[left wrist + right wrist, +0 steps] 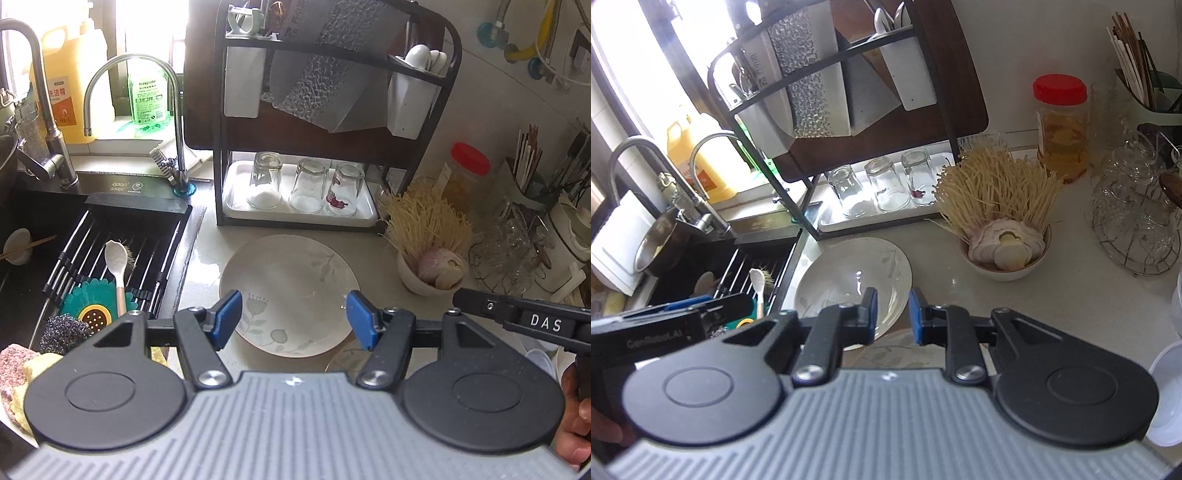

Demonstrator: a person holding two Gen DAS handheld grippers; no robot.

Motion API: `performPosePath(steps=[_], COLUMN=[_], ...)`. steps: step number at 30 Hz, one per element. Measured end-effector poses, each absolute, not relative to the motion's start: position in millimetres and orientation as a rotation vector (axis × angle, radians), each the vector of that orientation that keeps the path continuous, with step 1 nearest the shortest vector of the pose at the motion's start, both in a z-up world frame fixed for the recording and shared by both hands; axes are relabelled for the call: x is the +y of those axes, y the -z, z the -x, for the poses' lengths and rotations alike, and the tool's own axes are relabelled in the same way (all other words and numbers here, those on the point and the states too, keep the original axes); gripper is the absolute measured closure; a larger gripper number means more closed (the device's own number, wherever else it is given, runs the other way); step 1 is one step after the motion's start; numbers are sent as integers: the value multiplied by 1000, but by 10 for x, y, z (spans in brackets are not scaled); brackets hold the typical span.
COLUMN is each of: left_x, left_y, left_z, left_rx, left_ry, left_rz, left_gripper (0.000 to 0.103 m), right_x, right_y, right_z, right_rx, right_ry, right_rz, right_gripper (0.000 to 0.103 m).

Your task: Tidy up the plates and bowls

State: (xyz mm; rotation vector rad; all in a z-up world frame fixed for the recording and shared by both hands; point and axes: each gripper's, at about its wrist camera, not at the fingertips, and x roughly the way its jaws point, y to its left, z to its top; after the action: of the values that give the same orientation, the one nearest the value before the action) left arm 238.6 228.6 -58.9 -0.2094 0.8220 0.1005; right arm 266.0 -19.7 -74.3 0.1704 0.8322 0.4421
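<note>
A white plate with a grey floral print (291, 280) (849, 269) lies flat on the pale counter, just right of the sink. The rim of a second patterned plate (345, 360) (886, 350) shows closer in, partly hidden by the grippers. My left gripper (295, 319) hovers over the near half of the first plate, its blue pads wide apart and holding nothing. My right gripper (893, 315) hangs over that plate's right edge with a narrow empty gap between its pads. A white bowl (424, 282) (1004, 267) of dry noodles and garlic stands to the right.
A dark dish rack (221, 177) behind the plate holds a white tray (236, 206) with three upturned glasses. The black sink (44, 221) with a drain rack and a spoon (116, 258) lies left. A red-lidded jar (1060, 129), a wire basket of glassware (1137, 221) and white bowls (1167, 391) stand right.
</note>
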Motion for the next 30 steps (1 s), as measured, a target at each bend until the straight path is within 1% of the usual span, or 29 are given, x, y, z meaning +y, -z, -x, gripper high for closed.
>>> performPosePath(steps=[7,13,15,16,24,29,30], left_x=[2494,2739,2813,2845,2964,3083,3099], left_y=[925,1229,1341,1394,1749,1902,1936], left_z=[-2791,-3021,-3089,-3118,-3178,-3252,-3285], left_rx=[882,930,952,962,1025,1041,1044], left_ry=[-88,-90,-89,-85,-59,-34,-27], left_rz=[199,257,271,276,227,262,264], left_gripper=[35,35,35,35,35,36,36], right_x=[-34,59,89,115,324,459,477], right_y=[1029,1280,1355,1396,1685,1777,1798], right_z=[-2978,-3193,-3240,-3271,-3464,-3566,-3588], right_rx=[922,992,1006,1017,1069,1088,1092], right_ry=[-412,-365,-359,-355,-362,-349,-343], right_rz=[-179,-211,-226,-227,-239,-225,-221], right_gripper=[80,79,60,59,59,59,61])
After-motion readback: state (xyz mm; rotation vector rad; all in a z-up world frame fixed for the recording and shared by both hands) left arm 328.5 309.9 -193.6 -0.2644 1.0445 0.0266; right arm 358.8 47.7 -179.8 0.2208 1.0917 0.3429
